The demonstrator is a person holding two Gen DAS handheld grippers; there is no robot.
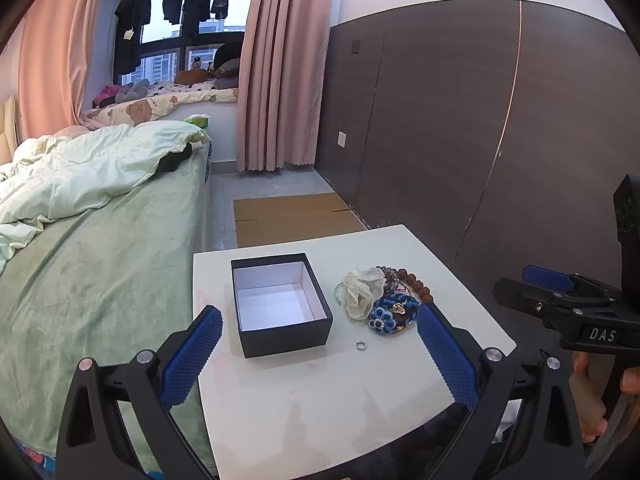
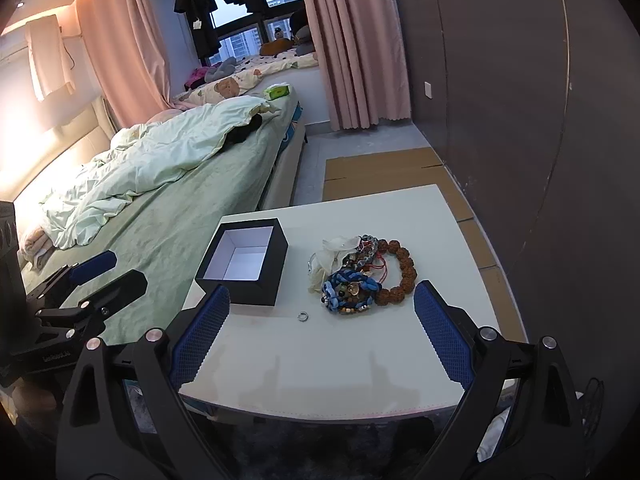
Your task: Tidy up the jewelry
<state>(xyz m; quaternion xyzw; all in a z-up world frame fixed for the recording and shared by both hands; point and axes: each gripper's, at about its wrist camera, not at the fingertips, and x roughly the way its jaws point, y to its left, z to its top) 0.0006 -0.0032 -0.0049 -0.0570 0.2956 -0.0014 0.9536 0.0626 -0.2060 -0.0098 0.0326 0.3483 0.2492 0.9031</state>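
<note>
An open black box (image 1: 280,304) (image 2: 245,262) with a white, empty inside stands on the small white table (image 1: 320,392) (image 2: 360,352). To its right lies a heap of jewelry (image 1: 384,296) (image 2: 360,274): a cream fabric flower (image 1: 358,294), blue braided bracelets (image 2: 348,286) and a brown bead bracelet (image 2: 400,276). A small silver ring (image 1: 361,345) (image 2: 303,316) lies alone in front of the heap. My left gripper (image 1: 320,334) hovers open above the table's near side with nothing between its fingers. My right gripper (image 2: 322,306) is open too, empty, nearer the heap.
A bed (image 1: 100,272) with a green sheet and pale duvet runs along the table's left. Flattened cardboard (image 1: 292,216) lies on the floor beyond the table. A dark wardrobe wall (image 1: 460,120) stands to the right. A hand (image 1: 592,392) holds the other gripper's handle at far right.
</note>
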